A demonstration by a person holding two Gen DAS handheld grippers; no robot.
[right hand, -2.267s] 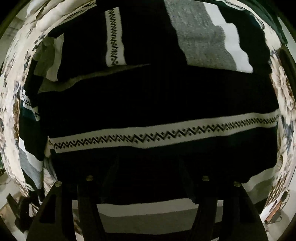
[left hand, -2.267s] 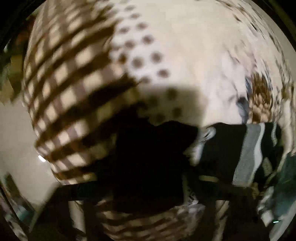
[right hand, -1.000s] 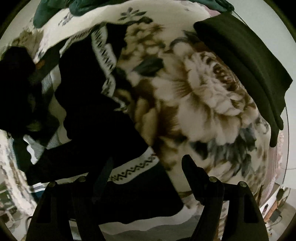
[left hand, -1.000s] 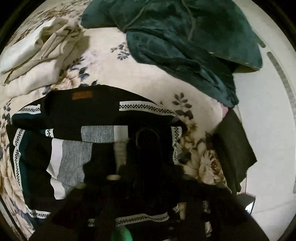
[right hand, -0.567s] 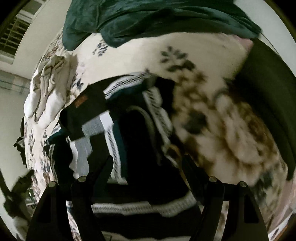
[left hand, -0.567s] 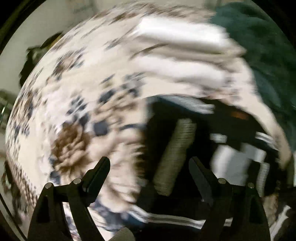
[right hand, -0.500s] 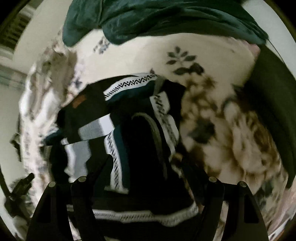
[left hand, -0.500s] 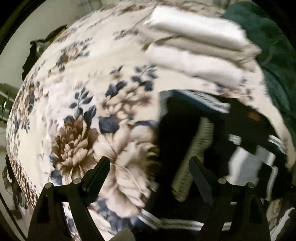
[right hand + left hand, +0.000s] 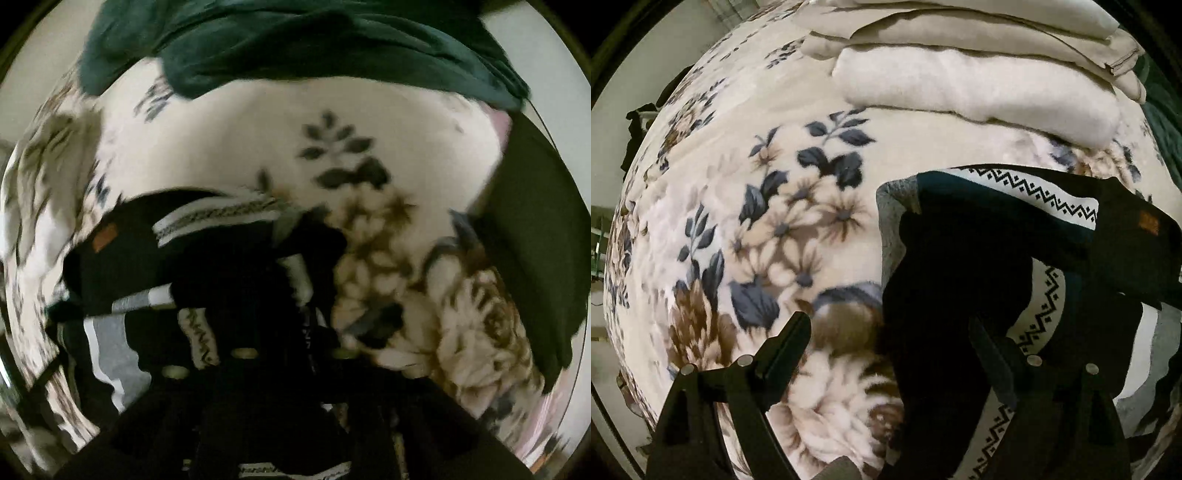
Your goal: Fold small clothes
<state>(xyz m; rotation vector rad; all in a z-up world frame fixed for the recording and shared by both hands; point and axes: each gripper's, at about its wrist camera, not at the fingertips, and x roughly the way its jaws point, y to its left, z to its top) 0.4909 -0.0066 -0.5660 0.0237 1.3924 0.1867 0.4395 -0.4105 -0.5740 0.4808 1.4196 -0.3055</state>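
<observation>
A black sweater (image 9: 960,266) with white zigzag bands, grey and teal panels lies partly folded on a floral blanket (image 9: 746,155). My left gripper (image 9: 890,332) is open just above its left edge, one finger over the blanket, the other over the black cloth. In the right wrist view the sweater (image 9: 221,266) fills the lower left. My right gripper (image 9: 291,354) is dark and blurred, with its fingers close together on the sweater's black fabric at its right edge.
A stack of folded cream clothes (image 9: 979,74) lies behind the sweater. A dark green garment (image 9: 295,40) is heaped at the far side of the blanket. A folded dark olive piece (image 9: 535,240) lies at the right edge.
My left gripper has swung from over the sweater to its left edge and come lower. My right gripper has moved onto the sweater's right edge and its fingers have closed in.
</observation>
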